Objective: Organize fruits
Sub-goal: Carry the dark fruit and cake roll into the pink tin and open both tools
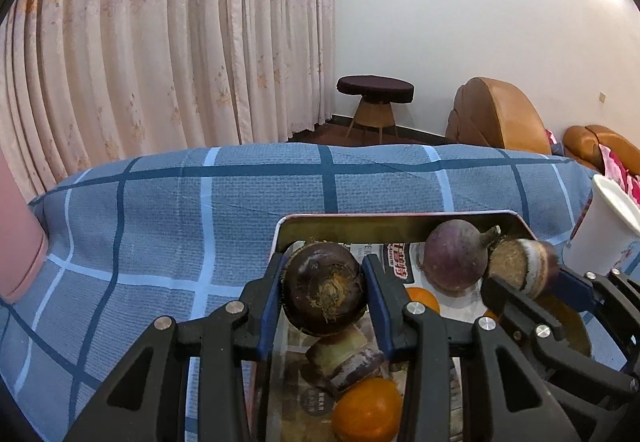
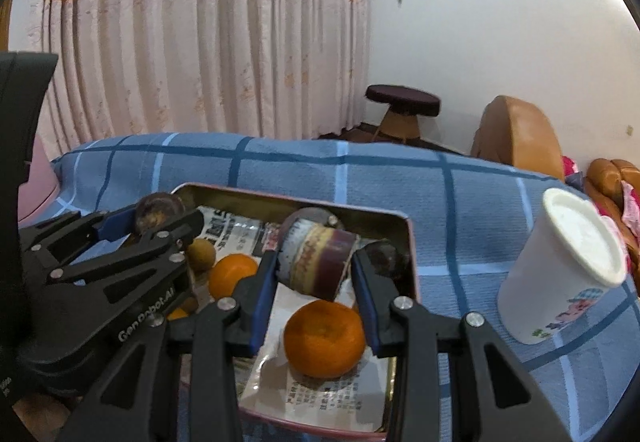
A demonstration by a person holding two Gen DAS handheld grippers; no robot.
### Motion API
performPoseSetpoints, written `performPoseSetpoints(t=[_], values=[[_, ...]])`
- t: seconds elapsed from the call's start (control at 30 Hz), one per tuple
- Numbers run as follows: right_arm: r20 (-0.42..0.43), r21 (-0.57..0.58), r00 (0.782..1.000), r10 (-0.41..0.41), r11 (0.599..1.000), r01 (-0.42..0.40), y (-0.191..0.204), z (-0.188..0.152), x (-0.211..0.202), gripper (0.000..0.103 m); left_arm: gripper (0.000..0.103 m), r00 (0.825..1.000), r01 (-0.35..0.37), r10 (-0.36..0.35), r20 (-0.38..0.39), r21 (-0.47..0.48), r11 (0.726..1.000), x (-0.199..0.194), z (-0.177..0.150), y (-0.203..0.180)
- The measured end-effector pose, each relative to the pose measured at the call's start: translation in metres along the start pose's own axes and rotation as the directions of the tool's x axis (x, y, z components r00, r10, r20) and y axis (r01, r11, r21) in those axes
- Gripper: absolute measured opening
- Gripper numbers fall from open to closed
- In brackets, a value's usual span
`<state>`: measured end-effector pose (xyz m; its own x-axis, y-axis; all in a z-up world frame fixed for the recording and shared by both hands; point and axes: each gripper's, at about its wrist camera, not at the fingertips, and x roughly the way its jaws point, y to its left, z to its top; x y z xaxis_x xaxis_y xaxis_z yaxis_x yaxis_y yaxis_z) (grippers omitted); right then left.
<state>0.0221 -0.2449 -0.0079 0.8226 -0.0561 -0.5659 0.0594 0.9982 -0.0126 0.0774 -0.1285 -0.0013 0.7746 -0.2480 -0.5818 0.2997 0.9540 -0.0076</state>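
A metal tray (image 1: 400,222) lined with newspaper sits on the blue checked cloth. My left gripper (image 1: 325,298) is shut on a dark round water chestnut (image 1: 324,292) and holds it above the tray. My right gripper (image 2: 314,268) is shut on a purple-and-cream sugarcane piece (image 2: 316,262) over the tray (image 2: 400,217). In the left wrist view the right gripper (image 1: 532,282) shows at the right. Oranges (image 1: 368,408) (image 2: 324,338), another cane piece (image 1: 344,360) and a purple round fruit (image 1: 454,256) lie in the tray.
A white cup (image 2: 564,270) stands on the cloth right of the tray. A pink object (image 1: 20,242) is at the far left. Behind the table are curtains, a stool (image 1: 374,91) and brown sofas (image 1: 500,113).
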Motion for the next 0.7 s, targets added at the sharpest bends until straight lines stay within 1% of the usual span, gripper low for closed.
performPoseSetpoints(t=[0.1, 0.23, 0.3, 0.37, 0.47, 0.53, 0.57, 0.63, 0.7], values=[[-0.026, -0.006, 0.999, 0.033, 0.999, -0.033, 0.001, -0.001, 0.004, 0.040, 0.041, 1.000, -0.002, 0.002, -0.014, 0.005, 1.000, 0.003, -0.001, 0.000], [-0.046, 0.000, 0.998, 0.048, 0.999, -0.048, -0.001, -0.002, 0.006, 0.040, 0.041, 0.999, 0.000, 0.001, -0.035, 0.010, 1.000, 0.006, -0.001, 0.000], [-0.065, 0.010, 0.995, 0.077, 0.997, -0.076, -0.003, -0.003, 0.010, 0.039, 0.041, 0.999, -0.002, 0.003, -0.042, 0.016, 1.000, 0.007, -0.001, 0.000], [-0.072, 0.009, 0.993, 0.092, 0.996, -0.091, -0.002, -0.003, 0.011, 0.038, 0.041, 0.999, -0.017, 0.018, -0.043, 0.027, 0.999, 0.008, -0.001, -0.002], [-0.071, 0.006, 0.992, 0.101, 0.995, -0.101, -0.001, -0.003, 0.010, 0.039, 0.041, 0.999, -0.015, 0.017, -0.042, 0.026, 1.000, 0.008, -0.001, -0.003], [-0.064, 0.005, 0.992, 0.107, 0.994, -0.106, -0.003, -0.004, 0.008, 0.039, 0.042, 0.999, -0.001, 0.002, -0.034, 0.024, 1.000, 0.007, -0.001, -0.003], [-0.057, 0.007, 0.992, 0.110, 0.994, -0.110, -0.004, -0.004, 0.007, 0.041, 0.042, 1.000, 0.014, -0.013, -0.027, 0.021, 1.000, 0.006, -0.001, -0.003], [-0.038, 0.009, 0.994, 0.106, 0.994, -0.106, -0.006, -0.006, 0.002, 0.047, 0.048, 1.000, 0.016, -0.016, -0.007, 0.017, 1.000, 0.002, -0.002, -0.002], [-0.021, 0.010, 0.995, 0.094, 0.996, -0.093, -0.010, -0.007, -0.003, 0.055, 0.053, 0.999, 0.034, -0.034, -0.007, 0.012, 0.999, 0.001, -0.002, 0.000]])
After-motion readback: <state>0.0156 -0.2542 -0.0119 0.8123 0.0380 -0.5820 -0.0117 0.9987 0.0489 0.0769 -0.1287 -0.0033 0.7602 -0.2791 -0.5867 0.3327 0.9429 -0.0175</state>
